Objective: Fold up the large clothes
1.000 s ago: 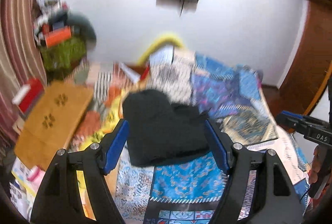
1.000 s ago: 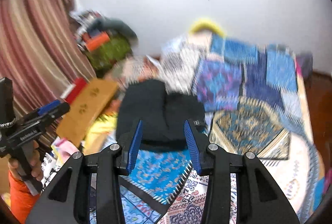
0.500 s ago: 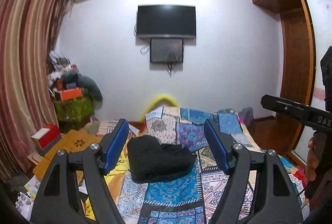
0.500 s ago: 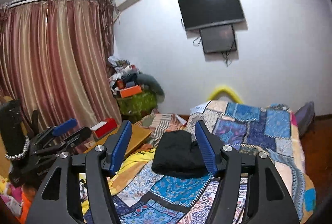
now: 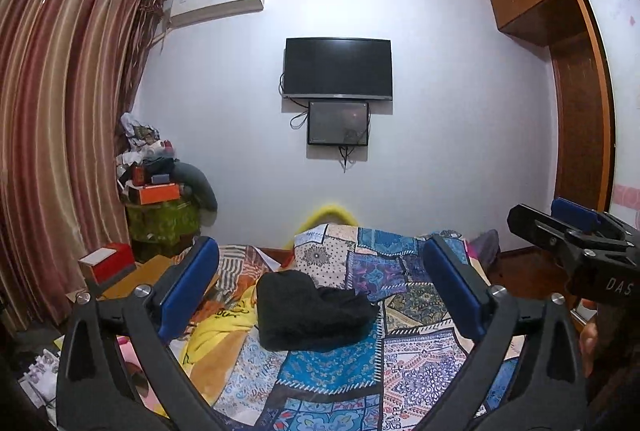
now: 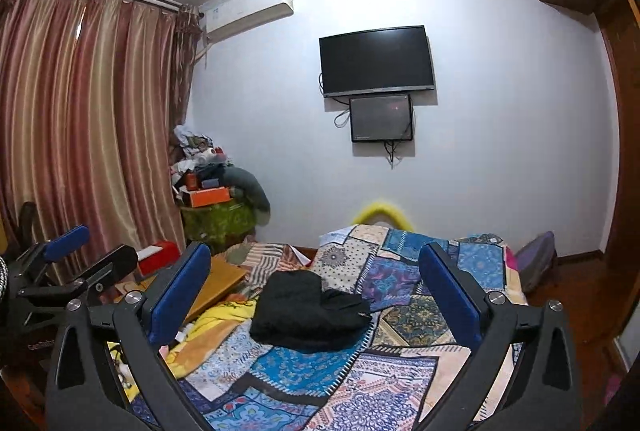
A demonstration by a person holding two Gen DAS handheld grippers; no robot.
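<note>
Left wrist view: left gripper (image 5: 320,287) opening, jaws wide, nothing between them. Black folded garment (image 5: 310,313) lying on patchwork bedspread (image 5: 404,359), beyond and below fingertips, well apart. Right gripper (image 6: 316,287) likewise opening, empty, aimed over same garment (image 6: 306,315).

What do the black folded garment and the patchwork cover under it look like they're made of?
Black garment: looks like a thick, matte knit or fleece; it shows no sheen and sits in a bulky, soft-edged bundle. Patchwork cover: probably thin printed cotton, flat-lying, with sharp patterns in stitched panels. Neither weave is sharp enough to confirm.
</note>
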